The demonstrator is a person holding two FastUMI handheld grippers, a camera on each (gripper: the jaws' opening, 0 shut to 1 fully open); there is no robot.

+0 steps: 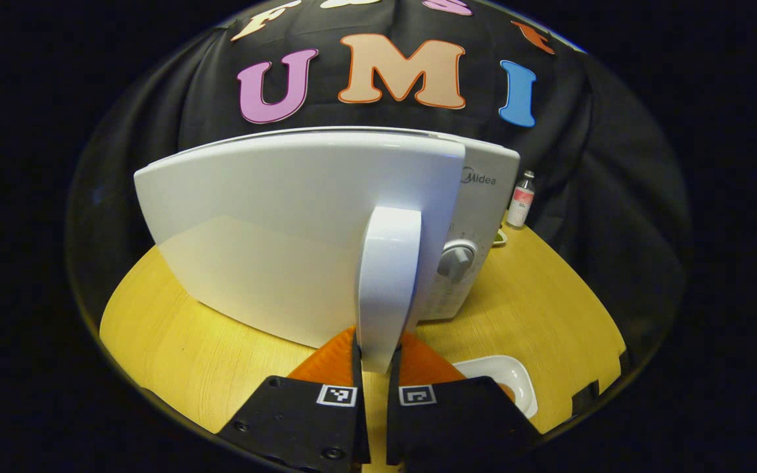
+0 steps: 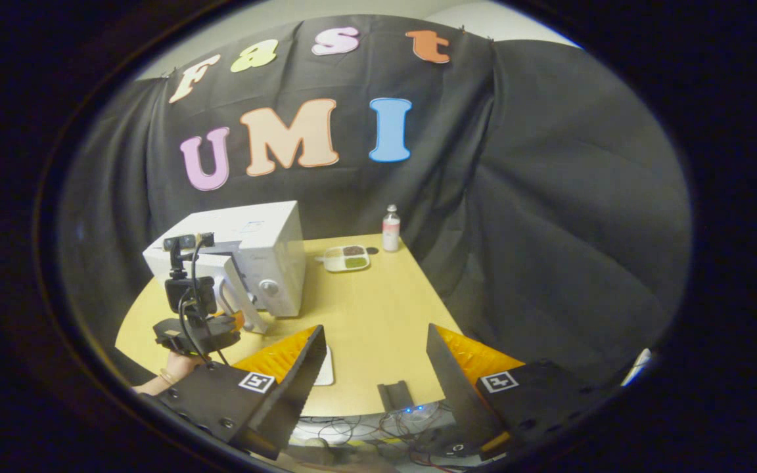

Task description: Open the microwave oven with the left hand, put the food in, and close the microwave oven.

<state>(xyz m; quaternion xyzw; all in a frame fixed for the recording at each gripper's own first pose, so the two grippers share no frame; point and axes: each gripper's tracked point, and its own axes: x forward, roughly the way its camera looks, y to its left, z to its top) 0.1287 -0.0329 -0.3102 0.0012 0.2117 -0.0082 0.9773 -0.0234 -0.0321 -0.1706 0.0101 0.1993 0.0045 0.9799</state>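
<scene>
- White box-shaped microwave oven [image 2: 257, 253] stands at the far left of the yellow wooden tabletop [image 2: 378, 315], backed against the black cloth wall.
- Its white door [image 1: 273, 236] is swung part-way out toward the camera in the left gripper view; the body with the grey round dial [image 1: 457, 257] sits behind the door's free edge.
- Left gripper [image 1: 377, 368]: both fingers pressed onto the white vertical bar handle [image 1: 388, 282] near its lower end, one on each side. Grip looks firm, door mid-swing by my reading.
- Right gripper [image 2: 375, 368]: fingers spread wide, nothing between them, hovering over the near table edge well apart from the oven.
- Food: white compartmented tray with brown and green portions [image 2: 347, 257] rests on the table just right of the oven, near a small clear bottle with a pink label [image 2: 391, 228]. Not yet picked up.
- A white shallow dish [image 1: 506, 381] lies on the table close by the left gripper.
- Risks, judged: the pinch sits low on the handle, so a pull off the hinge arc could slip the fingers off, or drag the light oven across the table. The open door could also block the right gripper's path to the tray.
- View differences: the left gripper view gives the finger-to-handle contact up close; the right gripper view shows the whole layout, the tray contents, and the hand [image 2: 171, 368] carrying the left gripper.
</scene>
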